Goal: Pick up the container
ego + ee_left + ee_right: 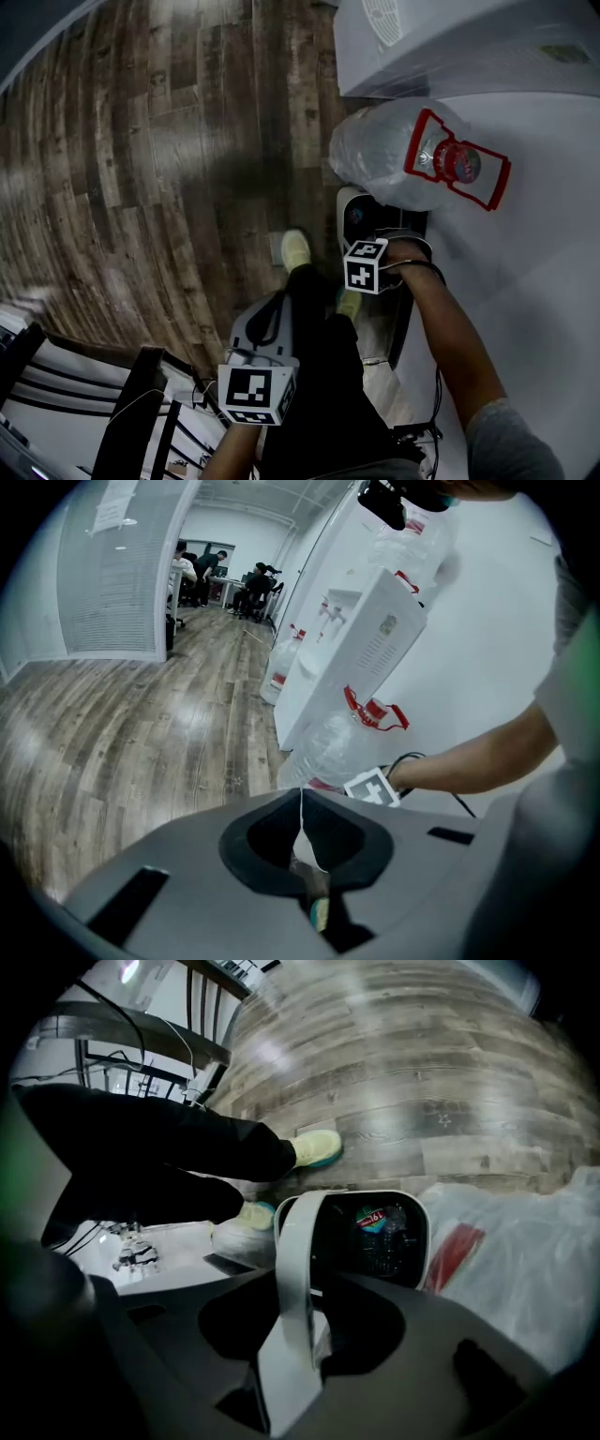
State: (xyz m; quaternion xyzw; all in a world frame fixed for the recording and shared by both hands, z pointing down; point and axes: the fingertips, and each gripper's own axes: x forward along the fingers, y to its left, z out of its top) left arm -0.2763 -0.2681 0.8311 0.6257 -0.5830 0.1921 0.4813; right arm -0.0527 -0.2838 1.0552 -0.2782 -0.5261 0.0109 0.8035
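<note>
The container (355,212) is a small white bin with a dark inside, standing on the wood floor by the wall. In the right gripper view a crushed bottle with a red label lies inside the container (352,1195). Its white bail handle (294,1269) runs up between the jaws of my right gripper (300,1335), which is shut on it. In the head view my right gripper (380,239) sits right over the bin. My left gripper (306,841) hangs apart near my legs, jaws closed to a slit, holding nothing; my left gripper (270,314) is low in the head view.
A big clear water jug (412,155) in plastic wrap with a red carry handle lies against the bin's far side. A white dispenser (450,37) and a white wall (544,272) stand on the right. My shoe (295,248) is left of the bin. Dark furniture (141,403) is lower left.
</note>
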